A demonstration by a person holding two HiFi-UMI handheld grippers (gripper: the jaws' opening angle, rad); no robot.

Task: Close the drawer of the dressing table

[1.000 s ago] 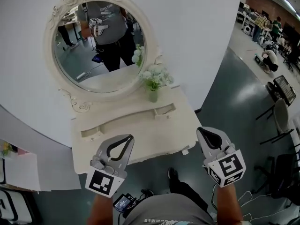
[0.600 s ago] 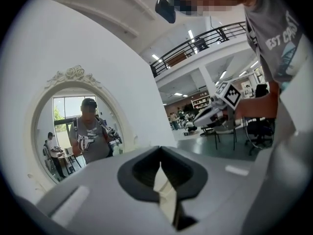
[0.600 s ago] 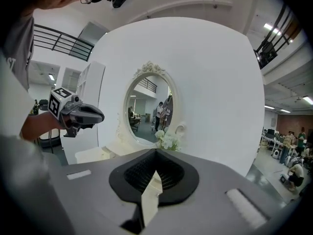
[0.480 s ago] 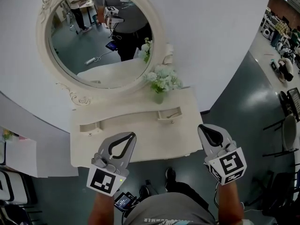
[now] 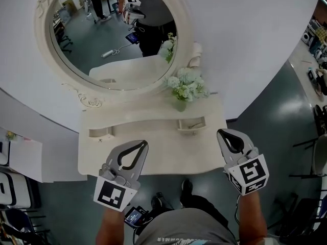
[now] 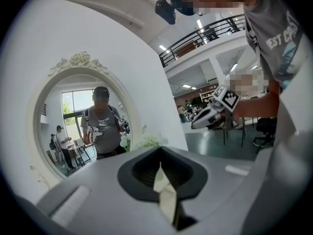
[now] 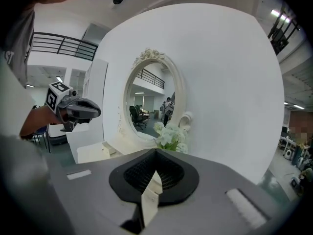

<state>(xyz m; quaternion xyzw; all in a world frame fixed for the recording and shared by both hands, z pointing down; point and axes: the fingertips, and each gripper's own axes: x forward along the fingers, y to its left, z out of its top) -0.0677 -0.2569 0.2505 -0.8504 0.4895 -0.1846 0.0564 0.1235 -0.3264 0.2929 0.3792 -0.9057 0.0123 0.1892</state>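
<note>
Compared with a second ago, the dressing-table worktop (image 5: 158, 149) lies squarer in the head view, its front edge running level, and the vase (image 5: 180, 105) has shifted right and slightly up in that view. The right gripper (image 5: 223, 132), then clear of the table's right end, now has its tip over the front right corner, below and to the right of the vase. The left gripper (image 5: 142, 144) remains over the front edge, below and to the left of the vase. Each gripper's jaws are closed together with nothing between them.

The vase holds white flowers (image 5: 186, 84) and stands at the foot of the oval mirror (image 5: 112, 40). Just below the vase, the right drawer (image 5: 191, 124) juts forward as a shallow open box; something small and thin lies in it, which I cannot identify. Well to the left of the vase, the left drawer (image 5: 99, 132) looks similar; its contents cannot be made out.
</note>
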